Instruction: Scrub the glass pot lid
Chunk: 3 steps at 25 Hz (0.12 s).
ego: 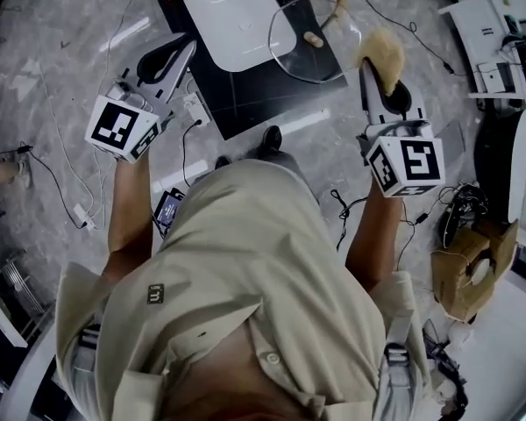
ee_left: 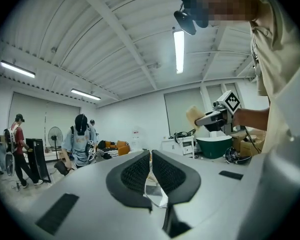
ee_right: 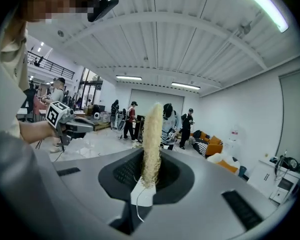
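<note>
Right gripper view: pinches a tan fibrous scrubber (ee_right: 151, 134) upright in jaws of the right gripper (ee_right: 149, 165); presses jaws of the left gripper (ee_left: 150, 160) together.

Glass pot lid (ego: 314, 40): was clear, glossy. Loofah scrubber (ee_right: 151, 134): was pale, coarse, fibrous. Right gripper (ee_right: 151, 156) pads (ee_right: 121, 171): were black, matt, ribbed. Floor (ego: 53, 77): was polished, marbled.

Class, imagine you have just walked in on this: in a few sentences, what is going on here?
A person stands at a dark table with a pair of tongs in each hand. The right tongs grip a pale, fibrous scrubber, which stands upright between them. The left tongs are closed and empty. The glass lid lies on the table beside a white tray. Neither pair touches it, so no scrubbing is happening right now.
</note>
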### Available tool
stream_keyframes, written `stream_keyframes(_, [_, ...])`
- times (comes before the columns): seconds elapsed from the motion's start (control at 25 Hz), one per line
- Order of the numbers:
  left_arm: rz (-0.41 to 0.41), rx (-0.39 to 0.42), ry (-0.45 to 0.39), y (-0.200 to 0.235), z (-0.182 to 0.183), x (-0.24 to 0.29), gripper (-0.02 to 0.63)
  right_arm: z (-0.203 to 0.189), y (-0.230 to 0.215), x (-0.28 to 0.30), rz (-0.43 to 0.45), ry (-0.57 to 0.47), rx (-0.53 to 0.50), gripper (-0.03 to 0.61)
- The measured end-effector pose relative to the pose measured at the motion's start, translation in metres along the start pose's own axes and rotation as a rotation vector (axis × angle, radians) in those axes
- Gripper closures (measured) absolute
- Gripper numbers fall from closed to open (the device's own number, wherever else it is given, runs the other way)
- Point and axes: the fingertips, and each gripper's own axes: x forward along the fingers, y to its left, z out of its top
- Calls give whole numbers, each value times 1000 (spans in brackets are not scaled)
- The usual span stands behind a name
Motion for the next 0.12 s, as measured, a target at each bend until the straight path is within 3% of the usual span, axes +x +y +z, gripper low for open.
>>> stream_keyframes(0.12, [-10, -1, 3, -17, 5, -3, 586, 1, -8, -21, -15, 4, 4, 534])
